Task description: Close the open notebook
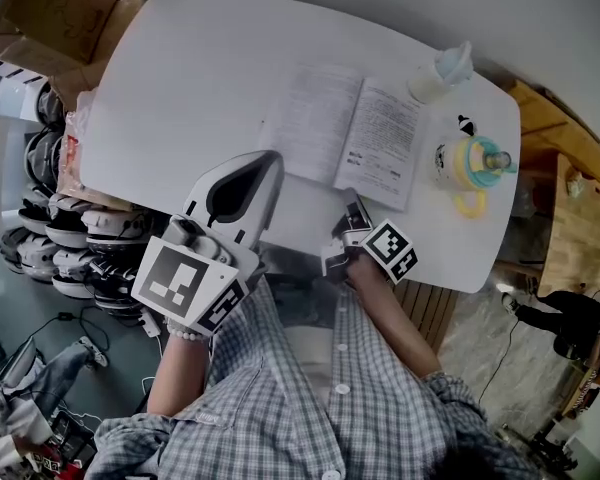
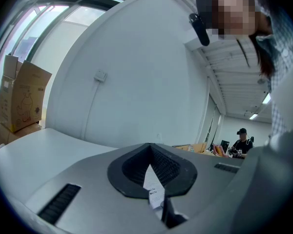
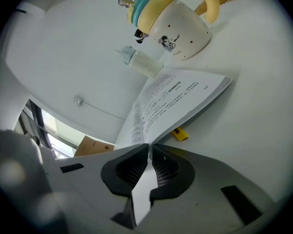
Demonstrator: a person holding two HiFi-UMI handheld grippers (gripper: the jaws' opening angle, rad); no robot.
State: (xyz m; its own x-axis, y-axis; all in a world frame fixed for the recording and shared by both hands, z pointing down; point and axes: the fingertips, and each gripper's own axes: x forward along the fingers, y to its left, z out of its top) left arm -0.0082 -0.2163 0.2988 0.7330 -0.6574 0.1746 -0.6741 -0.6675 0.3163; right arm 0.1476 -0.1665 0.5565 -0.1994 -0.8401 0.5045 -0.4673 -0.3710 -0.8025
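- A white tabletop [image 1: 190, 78] with rounded corners fills the upper part of the head view, seen from steeply above.
- The notebook [image 1: 345, 133] lies open just right of the centre of the tabletop, with both printed pages facing up.
- The right gripper [image 1: 352, 206] is at the lower centre of the head view, against the near edge of the notebook's right-hand half. Its square-marker cube sits behind it.
- In the right gripper view, the jaws of the right gripper [image 3: 148, 147] are drawn almost together and pinch the notebook's [image 3: 178, 99] edge at their tips. From there the printed pages rise toward the upper right of the frame.
- A small yellow object [image 3: 179, 134] lies on the tabletop just under that raised edge. I cannot tell what it is.
- The left gripper [image 1: 272, 158] is at the lower left of the head view and points toward the notebook's left page, near it but not touching.
- In the left gripper view, the jaws of the left gripper [image 2: 150, 146] are closed tip to tip with nothing between them.
- A yellow and teal sippy cup [image 1: 470, 163] stands to the right of the notebook, with a white bottle [image 1: 440, 73] above it.
- A cardboard box [image 1: 65, 8] sits beyond the tabletop at the upper left.
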